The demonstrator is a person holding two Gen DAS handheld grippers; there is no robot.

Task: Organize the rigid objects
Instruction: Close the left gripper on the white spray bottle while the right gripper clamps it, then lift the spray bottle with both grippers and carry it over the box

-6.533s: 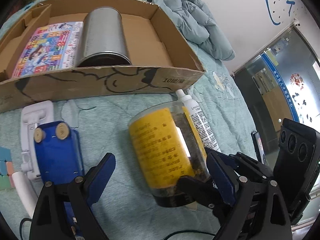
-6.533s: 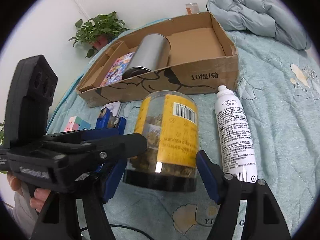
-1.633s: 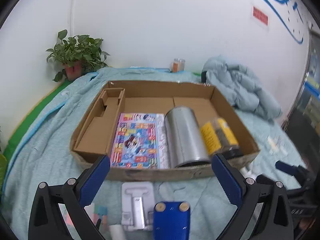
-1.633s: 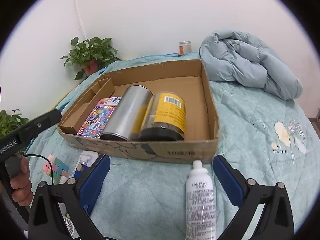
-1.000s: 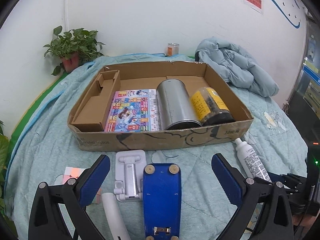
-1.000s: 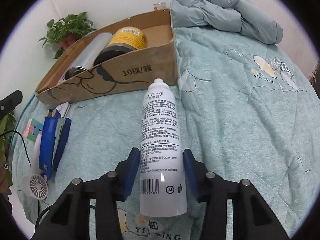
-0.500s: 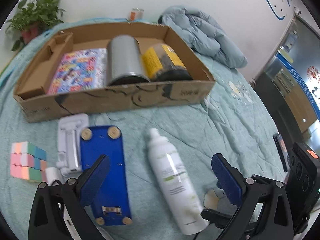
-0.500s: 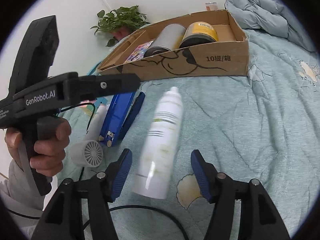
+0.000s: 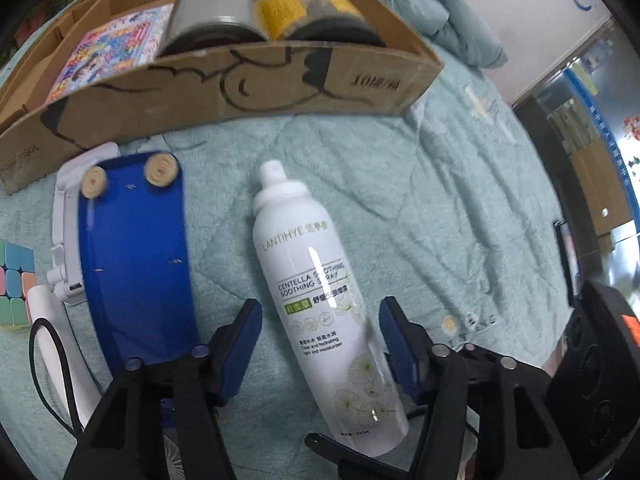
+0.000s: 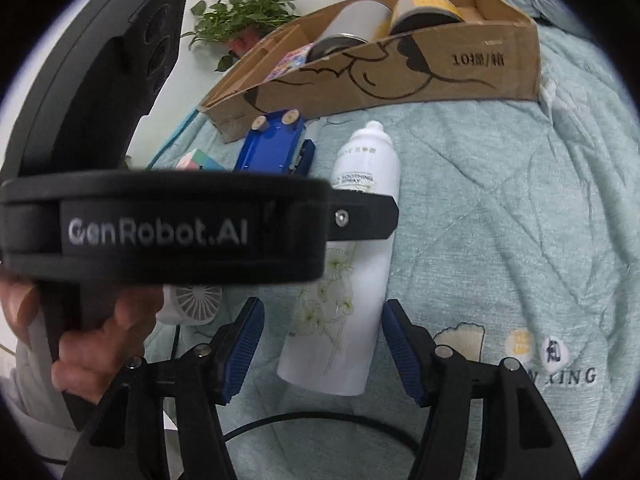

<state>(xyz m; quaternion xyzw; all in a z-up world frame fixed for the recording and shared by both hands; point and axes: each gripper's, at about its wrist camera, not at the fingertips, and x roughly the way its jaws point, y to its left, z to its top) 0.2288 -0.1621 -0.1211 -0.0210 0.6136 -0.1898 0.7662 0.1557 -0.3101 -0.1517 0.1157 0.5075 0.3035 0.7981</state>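
Lying flat on the green blanket, the white spray bottle sits right between the blue pads of your left gripper. Those jaws are closing in on it, but there are gaps on both sides, so the pads are not pressing on it. The bottle's cap points away from you, toward the cardboard box straight ahead. Inside the box, a silver can lies beside a jar with a yellow label, and a bright picture book lies to the left of the can. Just left of your left gripper is a blue flat thing with two round tan feet. Past it are a white stand and a pastel puzzle cube. Your right gripper is about half open, and the bottom end of the same bottle lies between its pads, not touching them. Your left hand is wrapped around the black handle on the left side of the right camera's view. A small white fan peeks out below that handle.
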